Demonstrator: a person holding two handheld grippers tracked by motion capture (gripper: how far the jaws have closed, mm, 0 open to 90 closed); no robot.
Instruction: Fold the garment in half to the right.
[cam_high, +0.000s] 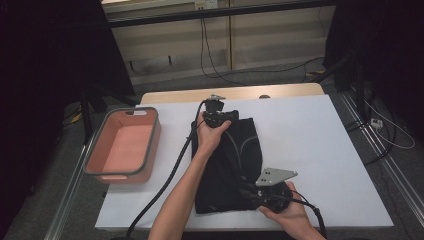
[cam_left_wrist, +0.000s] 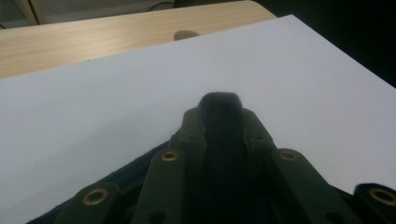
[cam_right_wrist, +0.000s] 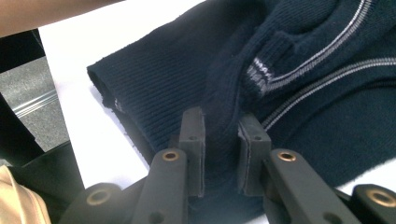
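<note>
Navy sweater (cam_high: 235, 160) folded on white tabletop (cam_high: 310, 150). L tongs (cam_left_wrist: 219, 103) clamped on far edge fold; R tongs (cam_right_wrist: 222, 135) pinching near hem. Pink bin (cam_high: 122, 145) at left.

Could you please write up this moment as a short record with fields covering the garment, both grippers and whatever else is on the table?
garment: dark knit sweater with pale stripes, folded on the white table
left gripper: at the sweater's far edge, jaws shut on a fold of it
right gripper: at the near edge, jaws shut on a fold
bin: pink, grey-rimmed, at the table's left, nothing inside
</note>
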